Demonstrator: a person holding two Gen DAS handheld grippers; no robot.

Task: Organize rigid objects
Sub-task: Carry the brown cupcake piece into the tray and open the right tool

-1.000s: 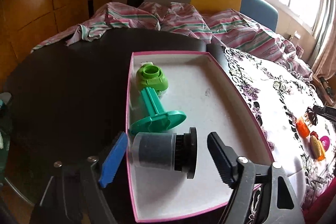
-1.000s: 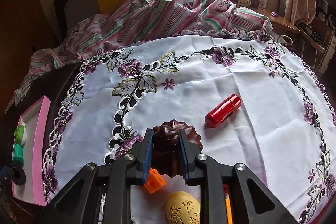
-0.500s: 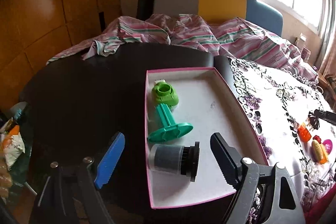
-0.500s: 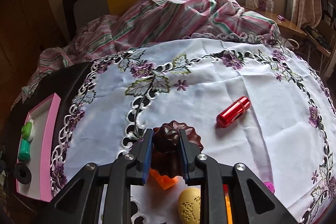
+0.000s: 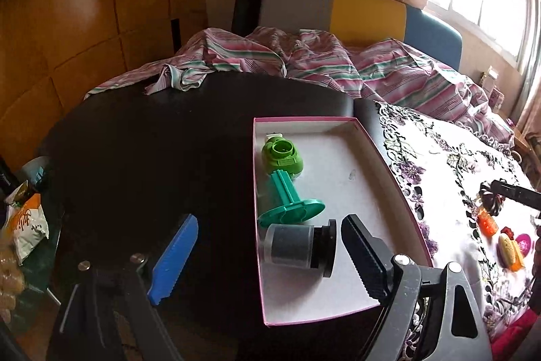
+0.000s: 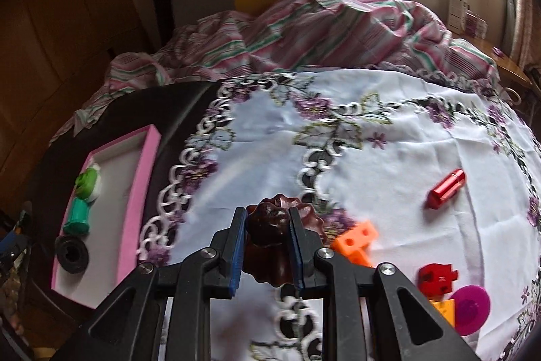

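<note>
Three pieces lie along the left side of the pink tray [image 5: 382, 158], just ahead of the left gripper [image 5: 267, 263], its fingers wide apart. Right gripper [image 6: 267, 251] clamps a brown fluted mould [image 6: 270, 222] above the embroidered tablecloth [image 6: 389, 164].

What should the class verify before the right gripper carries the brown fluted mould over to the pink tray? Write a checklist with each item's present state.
1. Right gripper shut on the brown fluted mould: ok.
2. Mould clear of the tablecloth: cannot tell.
3. Pink tray has bare floor on its right half: ok.
4. Left gripper open, holding nothing: ok.
5. Left gripper out of the drop zone: not ok, its black finger overhangs the tray.
6. Green cap, teal spool and black filter lined along the tray's left wall: ok.
</note>
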